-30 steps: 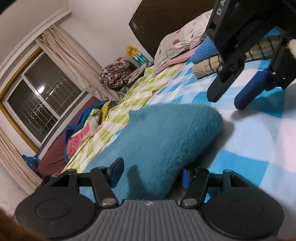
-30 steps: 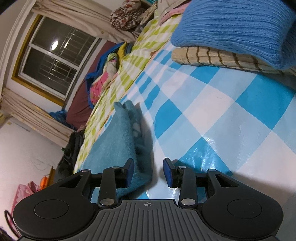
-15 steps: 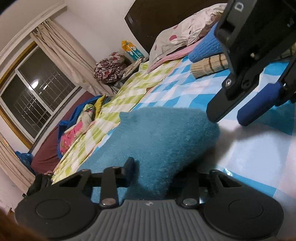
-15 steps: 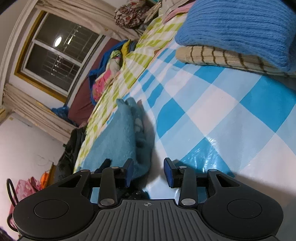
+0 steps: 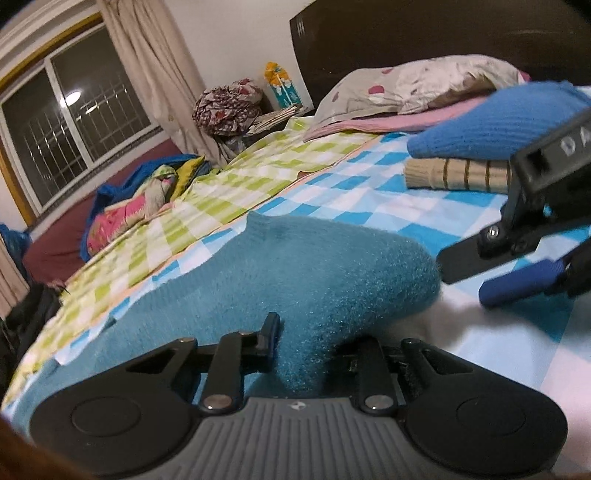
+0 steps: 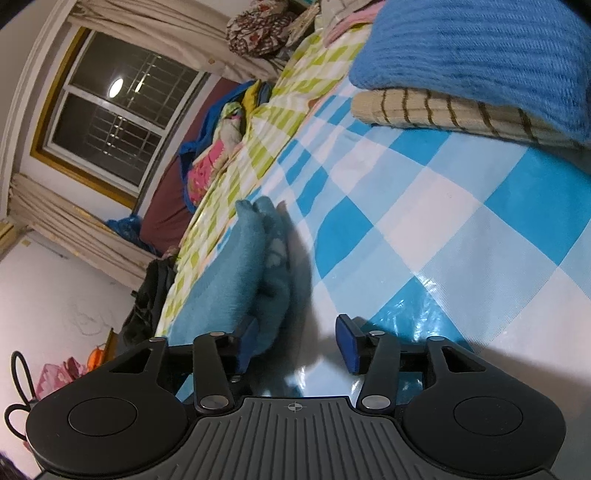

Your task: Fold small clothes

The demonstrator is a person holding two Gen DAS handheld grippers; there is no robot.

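A fuzzy teal garment lies on the blue-and-white checked sheet, its near fold bunched up. My left gripper is closing and its pads pinch that raised fold; the right pad is hidden behind the cloth. My right gripper hovers just right of the garment's rounded edge. In the right wrist view the right gripper is opening; its left pad sits against the edge of the teal garment, its right pad over bare sheet.
A folded blue knit rests on a beige striped garment at the back right. Behind them lie a flowered pillow and a dark headboard. A green checked sheet and crumpled clothes lie to the left.
The left jaws have drawn together onto the teal fold, and the left hand has lifted and rolled. The right jaws have spread wider without the right hand moving.
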